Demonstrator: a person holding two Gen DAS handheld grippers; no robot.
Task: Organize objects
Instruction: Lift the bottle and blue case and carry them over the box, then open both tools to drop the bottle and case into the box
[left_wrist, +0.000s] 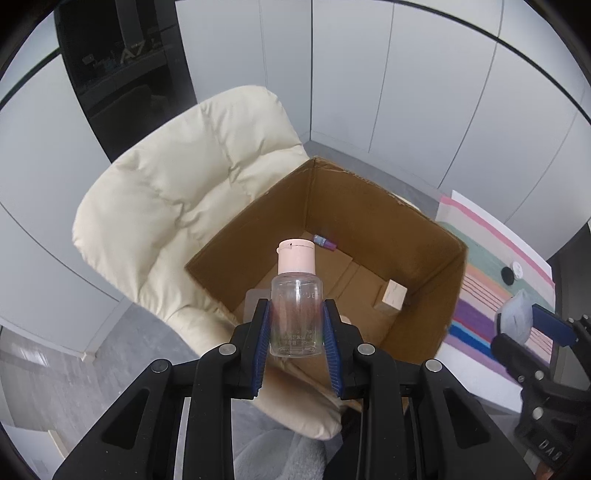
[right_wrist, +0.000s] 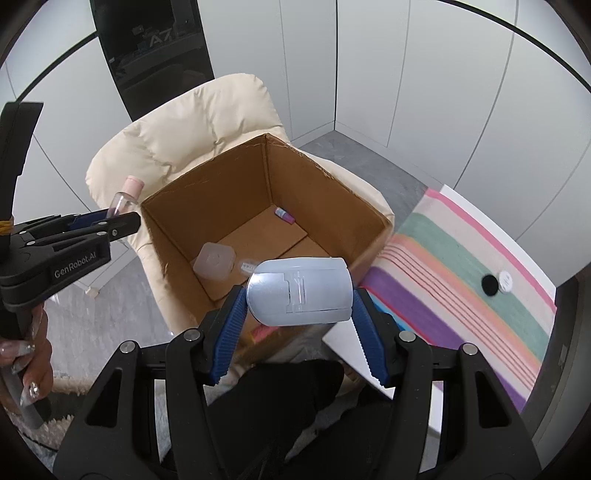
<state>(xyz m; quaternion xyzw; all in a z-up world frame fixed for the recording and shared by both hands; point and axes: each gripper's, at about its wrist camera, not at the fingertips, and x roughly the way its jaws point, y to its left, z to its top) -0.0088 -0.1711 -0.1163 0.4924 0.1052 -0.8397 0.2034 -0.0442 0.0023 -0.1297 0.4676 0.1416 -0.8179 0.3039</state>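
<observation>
My left gripper (left_wrist: 295, 314) is shut on a clear plastic bottle (left_wrist: 296, 314) with a pink cap, held upright over the near left edge of an open cardboard box (left_wrist: 369, 221). It also shows in the right wrist view (right_wrist: 110, 218), left of the box (right_wrist: 314, 192). My right gripper (right_wrist: 299, 295) is shut on a pale blue computer mouse (right_wrist: 301, 291), underside up, above the box's near wall. In the box lie a small purple tube (right_wrist: 284, 215), a frosted square container (right_wrist: 214, 264) and a wooden block (left_wrist: 394, 297).
The box sits on a cream padded chair (left_wrist: 177, 206). To the right is a white table with a striped cloth (right_wrist: 461, 266) carrying a black disc (right_wrist: 489, 285) and a white cap (right_wrist: 505, 281). Grey carpet and white wall panels lie behind.
</observation>
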